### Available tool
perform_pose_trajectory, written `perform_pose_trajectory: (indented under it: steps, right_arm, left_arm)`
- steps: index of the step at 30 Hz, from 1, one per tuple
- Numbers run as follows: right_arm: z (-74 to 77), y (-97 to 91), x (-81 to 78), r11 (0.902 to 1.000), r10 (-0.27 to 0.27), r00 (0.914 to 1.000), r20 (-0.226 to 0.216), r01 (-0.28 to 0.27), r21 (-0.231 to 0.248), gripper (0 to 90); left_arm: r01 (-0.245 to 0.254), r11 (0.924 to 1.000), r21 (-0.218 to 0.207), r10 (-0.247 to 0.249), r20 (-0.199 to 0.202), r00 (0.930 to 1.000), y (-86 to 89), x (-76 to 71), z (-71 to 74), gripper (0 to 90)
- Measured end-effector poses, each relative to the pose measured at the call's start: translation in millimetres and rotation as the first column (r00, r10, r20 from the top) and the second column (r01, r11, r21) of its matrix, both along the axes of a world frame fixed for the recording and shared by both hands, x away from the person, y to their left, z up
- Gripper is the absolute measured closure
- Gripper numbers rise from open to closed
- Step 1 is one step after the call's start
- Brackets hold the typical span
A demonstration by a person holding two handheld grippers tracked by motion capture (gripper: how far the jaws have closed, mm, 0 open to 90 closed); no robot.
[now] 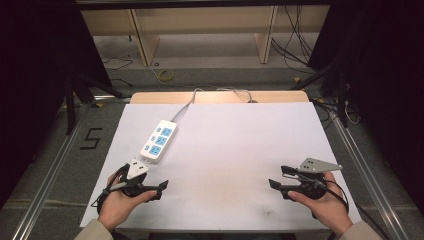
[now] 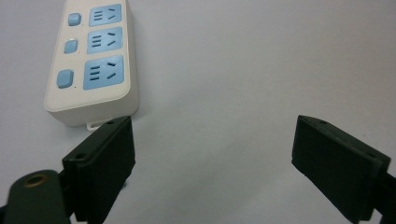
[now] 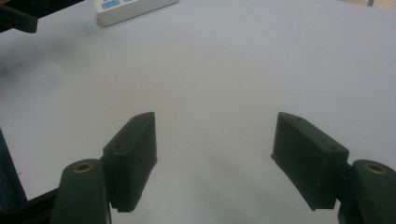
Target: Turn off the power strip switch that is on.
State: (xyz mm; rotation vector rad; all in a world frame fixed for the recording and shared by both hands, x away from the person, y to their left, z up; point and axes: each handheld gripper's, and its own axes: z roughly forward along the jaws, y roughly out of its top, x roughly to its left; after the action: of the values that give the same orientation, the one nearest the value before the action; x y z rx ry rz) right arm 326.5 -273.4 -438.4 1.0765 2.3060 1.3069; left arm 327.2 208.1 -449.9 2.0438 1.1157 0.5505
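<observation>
Left tongs: gaping wide, holding nothing, hovering near the surface's front-left corner.
Right tongs: gaping wide, empty.
Power strip: lying just beyond the left tongs.

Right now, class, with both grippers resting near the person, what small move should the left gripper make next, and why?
Probably ease the left gripper forward toward the power strip. Its fingers stand wide open with nothing between them, and the strip's near end lies just beyond the left finger, apart from it. The right gripper, also open, sits far across the white sheet.
</observation>
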Motion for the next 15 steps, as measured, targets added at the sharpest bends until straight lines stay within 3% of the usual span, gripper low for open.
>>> perform_pose_trajectory:
  steps: [6,12,13,15]
  right_arm:
    - [0.3,0.2,-0.1,1.0000,0.001,1.0000,0.002,-0.001,-0.001,31.0]
    - [0.1,1.3,0.1,1.0000,0.004,1.0000,0.001,-0.004,-0.007,31.1]
    - [0.0,1.2,0.5,1.0000,0.004,1.0000,0.000,-0.004,-0.005,31.1]
    - [0.1,1.1,1.0,1.0000,0.005,1.0000,0.002,-0.005,-0.006,31.2]
  left_arm:
    - [0.011,0.9999,0.007,-0.011,-0.018,0.9998,-2.0,-0.2,-1.4,15.4]
    - [0.004,0.9999,0.010,-0.004,-0.004,1.0000,-2.8,0.7,2.2,15.7]
    - [-0.016,0.9998,-0.015,0.016,0.002,0.9999,-2.0,1.8,5.4,16.0]
    - [-0.017,0.9996,-0.021,0.018,0.006,0.9998,-1.3,2.6,7.7,16.2]
